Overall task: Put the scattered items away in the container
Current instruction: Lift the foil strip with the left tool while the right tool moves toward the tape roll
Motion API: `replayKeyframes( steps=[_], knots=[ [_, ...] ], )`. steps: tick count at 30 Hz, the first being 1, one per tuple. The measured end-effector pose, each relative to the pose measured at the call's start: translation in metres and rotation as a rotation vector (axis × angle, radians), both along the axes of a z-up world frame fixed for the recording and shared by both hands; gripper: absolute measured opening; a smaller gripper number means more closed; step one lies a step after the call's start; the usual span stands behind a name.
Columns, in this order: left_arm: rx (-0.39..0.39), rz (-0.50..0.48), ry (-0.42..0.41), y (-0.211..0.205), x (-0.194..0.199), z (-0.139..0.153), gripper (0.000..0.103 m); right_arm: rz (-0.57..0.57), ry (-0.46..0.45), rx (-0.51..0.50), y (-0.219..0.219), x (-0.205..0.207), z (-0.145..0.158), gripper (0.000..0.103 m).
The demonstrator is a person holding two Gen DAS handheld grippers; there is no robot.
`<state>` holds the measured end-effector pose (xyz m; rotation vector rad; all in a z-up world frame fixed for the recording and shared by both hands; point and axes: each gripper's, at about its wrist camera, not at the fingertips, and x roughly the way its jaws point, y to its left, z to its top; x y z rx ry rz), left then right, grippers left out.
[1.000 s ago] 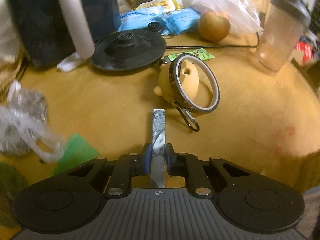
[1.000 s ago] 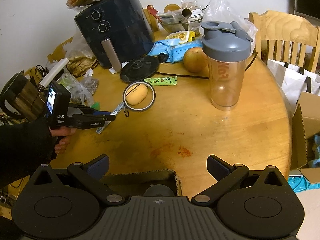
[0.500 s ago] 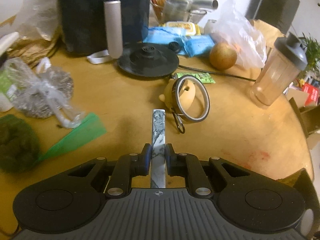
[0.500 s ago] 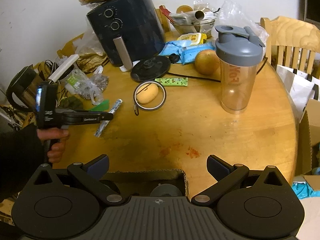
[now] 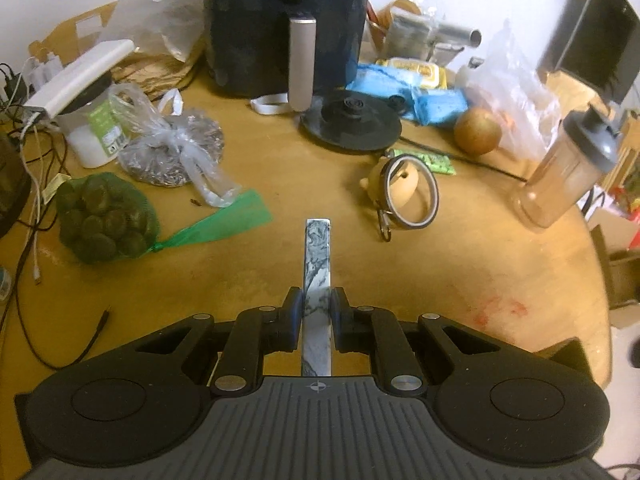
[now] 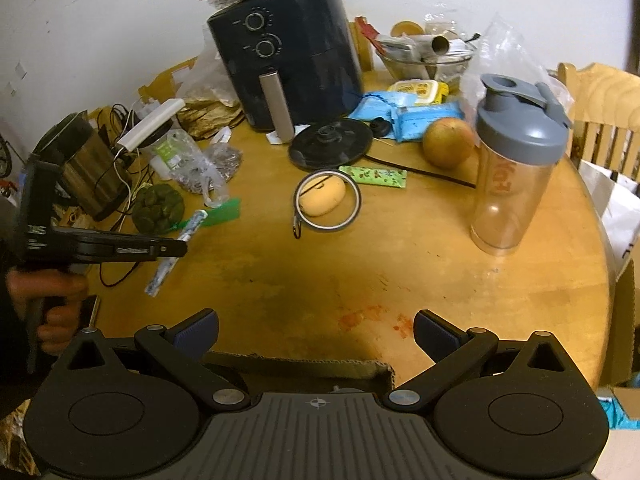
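My left gripper (image 5: 316,304) is shut on a narrow silver marbled packet (image 5: 318,256), which sticks out ahead of the pads and hangs above the wooden table (image 5: 400,280). The right wrist view shows that gripper (image 6: 172,246) at the left, held by a hand, with the packet (image 6: 160,276) slanting through it. My right gripper (image 6: 316,326) stands open with nothing between its fingers, over the rim of a cardboard box (image 6: 304,364) at the table's near edge. A tape ring (image 6: 326,227) leans around a yellow toy (image 6: 322,196) mid-table, and a green wrapper (image 6: 372,176) lies behind them.
A dark air fryer (image 6: 288,52) and a black round lid (image 6: 332,144) stand at the back. A shaker bottle (image 6: 516,172) and a round brown fruit (image 6: 448,142) are to the right. A green net bag (image 5: 104,216), a tied plastic bag (image 5: 176,152) and cables crowd the left.
My left gripper has risen and pulled back from the table with the packet still clamped, so more of the table shows. The right gripper has shifted only a little.
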<state>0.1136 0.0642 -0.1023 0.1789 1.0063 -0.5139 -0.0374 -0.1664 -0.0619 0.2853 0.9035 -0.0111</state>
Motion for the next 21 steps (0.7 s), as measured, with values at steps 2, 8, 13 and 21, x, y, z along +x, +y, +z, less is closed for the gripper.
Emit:
replayKeyframes(
  steps=[2,8,13,21],
  knots=[
    [-0.009,0.004,-0.002,0.003,-0.004,0.005,0.016,0.013,-0.005,-0.008,0.003,0.003,0.001,0.103],
    [-0.042,0.002,-0.007,0.010,-0.014,0.011,0.015,0.059,-0.012,-0.037,0.012,0.018,0.004,0.103],
    [-0.062,0.040,0.004,0.017,-0.019,0.011,0.016,0.088,-0.014,-0.061,0.013,0.035,0.003,0.103],
    [-0.088,0.077,0.022,0.024,-0.032,0.011,0.016,0.139,-0.025,-0.095,0.006,0.068,-0.003,0.103]
  ],
)
